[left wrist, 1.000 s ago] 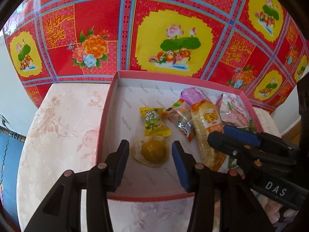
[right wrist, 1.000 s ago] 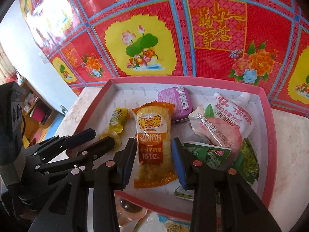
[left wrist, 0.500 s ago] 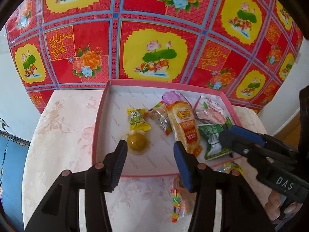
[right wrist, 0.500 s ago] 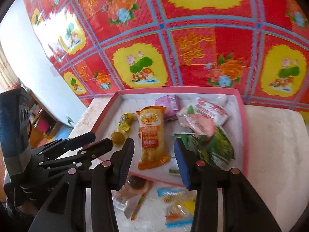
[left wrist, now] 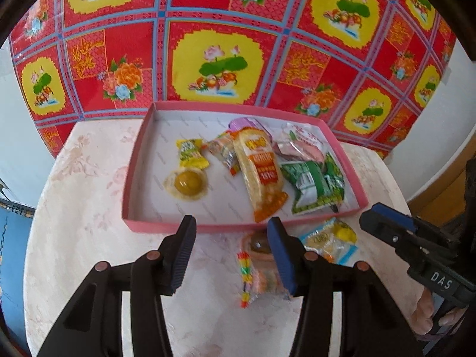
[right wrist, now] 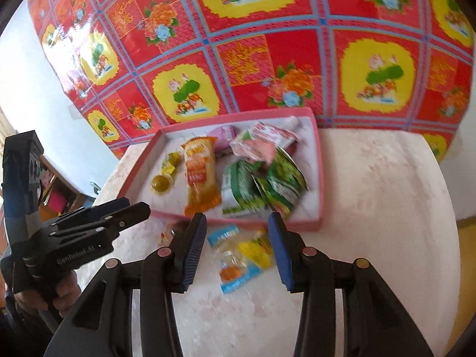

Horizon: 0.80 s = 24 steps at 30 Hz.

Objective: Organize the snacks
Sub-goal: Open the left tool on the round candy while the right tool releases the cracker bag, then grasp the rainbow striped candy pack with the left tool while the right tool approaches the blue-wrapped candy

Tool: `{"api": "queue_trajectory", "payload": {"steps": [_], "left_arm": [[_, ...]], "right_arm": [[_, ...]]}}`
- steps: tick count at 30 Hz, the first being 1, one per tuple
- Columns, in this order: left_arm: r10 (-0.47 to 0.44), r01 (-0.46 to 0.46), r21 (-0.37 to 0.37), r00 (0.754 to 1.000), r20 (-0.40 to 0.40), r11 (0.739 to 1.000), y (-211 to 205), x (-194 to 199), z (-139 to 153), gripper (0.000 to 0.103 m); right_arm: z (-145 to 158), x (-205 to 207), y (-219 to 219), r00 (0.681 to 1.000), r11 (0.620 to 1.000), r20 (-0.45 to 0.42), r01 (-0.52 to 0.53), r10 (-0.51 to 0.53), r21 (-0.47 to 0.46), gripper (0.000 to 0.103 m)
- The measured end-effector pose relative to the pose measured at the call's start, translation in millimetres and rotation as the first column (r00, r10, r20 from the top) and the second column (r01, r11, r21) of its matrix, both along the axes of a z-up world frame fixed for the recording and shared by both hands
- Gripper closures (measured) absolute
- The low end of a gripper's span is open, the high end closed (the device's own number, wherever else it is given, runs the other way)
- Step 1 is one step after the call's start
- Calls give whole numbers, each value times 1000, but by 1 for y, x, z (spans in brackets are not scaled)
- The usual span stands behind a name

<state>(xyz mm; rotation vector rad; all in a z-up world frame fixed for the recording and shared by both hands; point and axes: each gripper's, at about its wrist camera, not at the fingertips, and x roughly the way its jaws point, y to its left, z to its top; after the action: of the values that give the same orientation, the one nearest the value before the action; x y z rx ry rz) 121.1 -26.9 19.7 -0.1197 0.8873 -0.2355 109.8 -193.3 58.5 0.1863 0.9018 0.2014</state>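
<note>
Left gripper (left wrist: 231, 232): fingers spread wide, holding nothing, poised over the table just short of the box's near wall.
Right gripper (right wrist: 237, 229): also gaping, nothing between the pads, over the blue-edged packet.
Box (left wrist: 135, 160): pink, shallow, sits on the pale table (left wrist: 74, 208) against the red floral cloth (left wrist: 220, 29).
In the box: yellow jelly cup (left wrist: 187, 183) near the left, yellow candy (left wrist: 190, 156) just behind it, long orange cracker pack (left wrist: 261, 172) in the middle, green packets (left wrist: 315, 183) to the right.
Outside the box: blue-edged packet (right wrist: 241, 255) and a rainbow-striped candy bag (left wrist: 253, 270) lie on the table, just beside the near wall.
Focus: loose snacks are blurred, labels unreadable.
</note>
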Motion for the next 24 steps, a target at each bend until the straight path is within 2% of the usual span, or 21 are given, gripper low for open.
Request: {"api": "queue_trajectory", "payload": {"steps": [8,24], "left_arm": [[-20,20,-16,999,-40,1000,-9,-10,-5,50],[-64,67,30,994,-93,997,-34,-19,-27,50]], "right_arm": [[-9,-17,-10,999,1000,-22,24,-24,2,59],[-20,-29,-16,998,999,-54,35,-33,24,59]]}}
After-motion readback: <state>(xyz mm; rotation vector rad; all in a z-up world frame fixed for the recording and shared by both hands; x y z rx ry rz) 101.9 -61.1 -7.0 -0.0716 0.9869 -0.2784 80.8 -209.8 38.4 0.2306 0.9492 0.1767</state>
